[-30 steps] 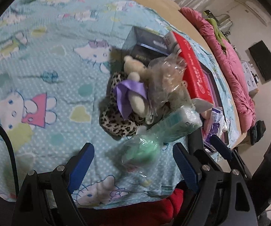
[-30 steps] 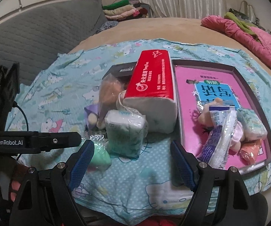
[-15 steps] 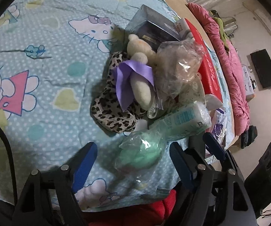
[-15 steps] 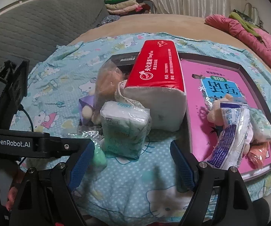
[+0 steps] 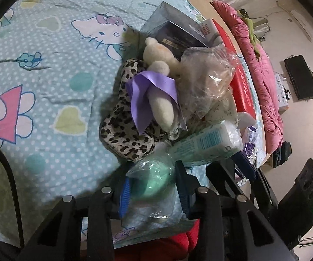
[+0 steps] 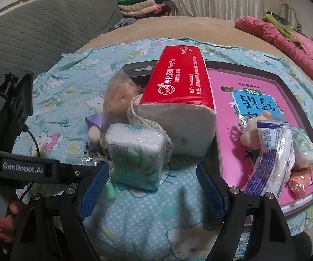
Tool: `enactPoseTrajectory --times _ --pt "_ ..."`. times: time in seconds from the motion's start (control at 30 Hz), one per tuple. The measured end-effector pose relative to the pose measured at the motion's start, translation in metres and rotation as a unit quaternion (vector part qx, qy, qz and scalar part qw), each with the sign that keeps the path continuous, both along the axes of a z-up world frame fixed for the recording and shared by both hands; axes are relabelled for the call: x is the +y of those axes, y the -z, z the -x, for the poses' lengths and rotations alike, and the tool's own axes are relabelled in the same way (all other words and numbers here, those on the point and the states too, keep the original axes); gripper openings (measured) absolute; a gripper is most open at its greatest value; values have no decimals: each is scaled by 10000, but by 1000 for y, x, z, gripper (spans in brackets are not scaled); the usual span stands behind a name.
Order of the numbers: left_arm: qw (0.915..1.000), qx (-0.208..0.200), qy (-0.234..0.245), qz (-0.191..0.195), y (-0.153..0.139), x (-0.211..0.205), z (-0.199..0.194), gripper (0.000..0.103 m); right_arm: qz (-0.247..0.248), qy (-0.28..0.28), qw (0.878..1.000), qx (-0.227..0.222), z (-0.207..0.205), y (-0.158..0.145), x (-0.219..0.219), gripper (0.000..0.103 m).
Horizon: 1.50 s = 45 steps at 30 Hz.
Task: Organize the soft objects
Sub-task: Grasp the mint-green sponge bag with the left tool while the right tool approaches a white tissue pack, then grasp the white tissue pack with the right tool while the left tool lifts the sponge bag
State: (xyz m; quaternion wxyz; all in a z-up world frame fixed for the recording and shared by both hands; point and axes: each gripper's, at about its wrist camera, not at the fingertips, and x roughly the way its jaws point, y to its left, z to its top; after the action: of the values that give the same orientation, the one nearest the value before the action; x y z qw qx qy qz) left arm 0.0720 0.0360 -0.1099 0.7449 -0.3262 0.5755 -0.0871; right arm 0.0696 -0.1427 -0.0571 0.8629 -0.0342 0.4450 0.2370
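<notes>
My left gripper [image 5: 153, 190] is shut on a green soft ball in a clear bag [image 5: 154, 182], low over the Hello Kitty sheet. Just beyond lie a leopard-print cloth [image 5: 124, 128], a cream plush with a purple cape [image 5: 156, 95], a bagged brown plush [image 5: 206, 80] and a tissue pack [image 5: 206, 143]. My right gripper [image 6: 152, 187] is open, its jaws on either side of the tissue pack [image 6: 137, 152]. The red tissue block [image 6: 178, 82] stands behind it. A dark tray [image 6: 304, 106] with a pink book holds several soft items [image 6: 273, 152].
The left gripper's arm [image 6: 26, 167] crosses the right wrist view at the left. A dark box [image 5: 173, 28] lies behind the plush pile. A pink quilt [image 6: 291, 37] lies at the far right. The bed's edge runs close below both grippers.
My left gripper moved forward and closed on the bagged green ball. My right gripper moved closer to the tissue pack and stayed open.
</notes>
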Motion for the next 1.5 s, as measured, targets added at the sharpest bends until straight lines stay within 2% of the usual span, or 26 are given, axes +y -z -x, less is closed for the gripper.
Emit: enactPoseTrajectory --times 0.23,0.53,0.67,0.77,0.9,1.07,1.23,1.5 --pt "9998 -85 -124 131 -6 13 8 36 75 -8 10000 -41 -4 4 13 84" --pt "9995 -221 -214 -21 -19 23 14 36 -28 142 9998 118 -15 16 19 83" --pt "9993 -292 -216 -100 -26 24 13 36 -234 141 9994 196 -18 14 12 68" --pt "9990 -352 -190 -178 -32 21 13 36 -335 27 9993 151 -17 9 10 60" --pt "9980 -485 -164 -372 -45 16 15 36 -471 -36 9988 139 -15 1 5 55" --pt "9957 -719 -91 -568 -65 8 16 36 -690 -47 9976 -19 -11 -16 -8 53" --pt "9940 -820 -29 -717 -78 -2 16 36 -790 2 9968 88 -14 -17 -15 48" --pt "9893 -1121 171 -915 -110 -26 15 36 -1180 155 9925 -268 -6 -56 -45 48"
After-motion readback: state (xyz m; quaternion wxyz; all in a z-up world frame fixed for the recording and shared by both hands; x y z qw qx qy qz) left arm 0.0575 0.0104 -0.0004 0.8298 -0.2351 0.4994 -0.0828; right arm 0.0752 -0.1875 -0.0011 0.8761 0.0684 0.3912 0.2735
